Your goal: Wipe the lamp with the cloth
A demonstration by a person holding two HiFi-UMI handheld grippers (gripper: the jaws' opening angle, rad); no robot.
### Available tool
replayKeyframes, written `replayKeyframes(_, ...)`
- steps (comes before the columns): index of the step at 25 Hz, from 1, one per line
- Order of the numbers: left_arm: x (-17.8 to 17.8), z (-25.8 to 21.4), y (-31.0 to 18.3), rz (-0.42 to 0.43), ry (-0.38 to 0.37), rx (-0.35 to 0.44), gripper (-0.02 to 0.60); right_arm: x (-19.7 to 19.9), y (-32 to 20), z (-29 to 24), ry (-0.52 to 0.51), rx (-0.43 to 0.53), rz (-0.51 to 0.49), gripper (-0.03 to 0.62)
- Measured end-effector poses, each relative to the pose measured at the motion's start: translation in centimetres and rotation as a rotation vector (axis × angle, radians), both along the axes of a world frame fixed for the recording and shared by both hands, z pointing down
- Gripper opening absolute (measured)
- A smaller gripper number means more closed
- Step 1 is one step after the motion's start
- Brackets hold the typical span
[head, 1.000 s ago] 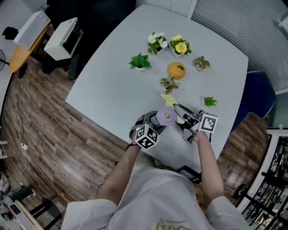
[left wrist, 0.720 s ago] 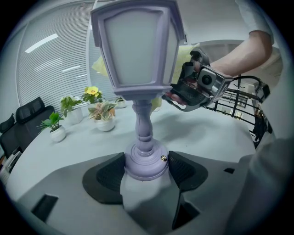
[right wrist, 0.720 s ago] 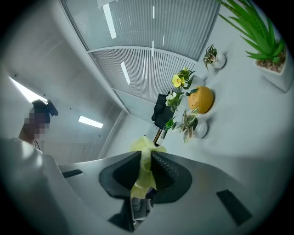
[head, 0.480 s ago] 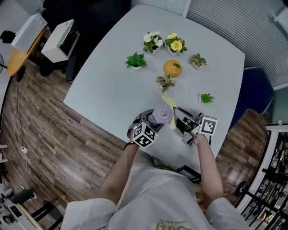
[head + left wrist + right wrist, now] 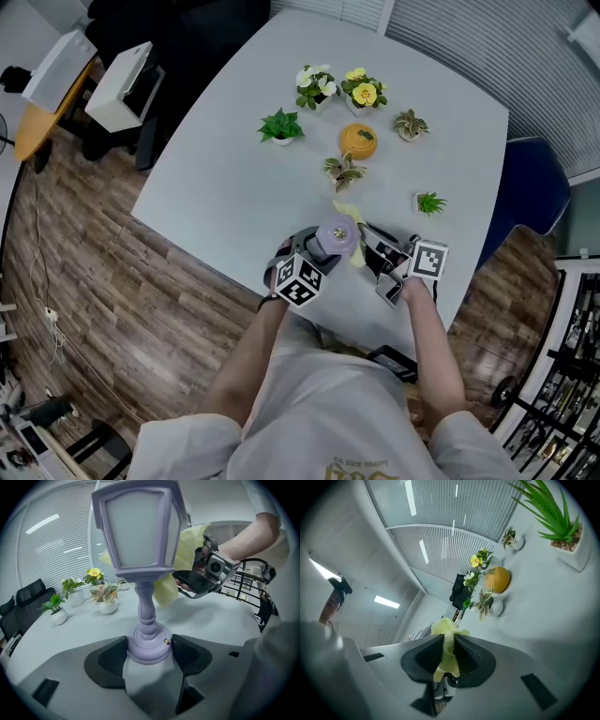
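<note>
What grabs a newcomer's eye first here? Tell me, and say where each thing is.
The purple lantern lamp is upright near the near edge of the table, its base clamped in the left gripper. The right gripper pinches a yellow cloth up by the lamp's head. Small potted plants cluster farther back on the table.

Upright lilac lamp [image 5: 140, 531], yellow cloth [image 5: 190, 545] alongside

The person is wearing a pale short-sleeved shirt [image 5: 319, 412] — left claw [image 5: 150, 649] and right claw [image 5: 447, 654] are showing grey shells, black pads [image 5: 110, 660], black-and-white marker cubes [image 5: 300, 281].
</note>
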State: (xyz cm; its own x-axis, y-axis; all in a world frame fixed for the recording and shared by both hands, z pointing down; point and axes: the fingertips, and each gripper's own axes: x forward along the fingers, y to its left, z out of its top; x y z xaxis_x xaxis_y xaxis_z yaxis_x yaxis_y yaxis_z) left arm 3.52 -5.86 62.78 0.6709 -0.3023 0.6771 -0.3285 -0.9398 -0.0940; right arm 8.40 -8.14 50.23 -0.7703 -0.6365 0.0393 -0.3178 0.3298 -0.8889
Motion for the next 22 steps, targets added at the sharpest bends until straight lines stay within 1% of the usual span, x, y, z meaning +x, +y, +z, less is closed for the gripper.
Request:
replayKeyframes(5, 0.0, 0.1, -0.1, 0.000, -0.001, -0.003, 0.310, 0.3, 0.3, 0.0, 0.007, -0.001, 0.001, 0.075)
replayKeyframes(8, 0.0, 0.2, -0.1, 0.000, -0.003, -0.009, 0.310, 0.6, 0.7, -0.5, -0.006, 0.010, 0.003, 0.075)
replayKeyframes(13, 0.0, 0.2, -0.1, -0.002, -0.003, -0.009, 0.310, 0.8, 1.6, -0.3, -0.006, -0.008, 0.011, 0.075)
replayKeyframes(16, 0.0, 0.2, -0.1, -0.002, -0.004, -0.009, 0.310, 0.5, 1.9, -0.8, -0.008, 0.011, 0.004, 0.075)
replayKeyframes(22, 0.0, 0.3, -0.1, -0.003, -0.005, -0.009, 0.310, 0.4, 2.8, -0.5, -0.006, -0.017, 0.008, 0.075)
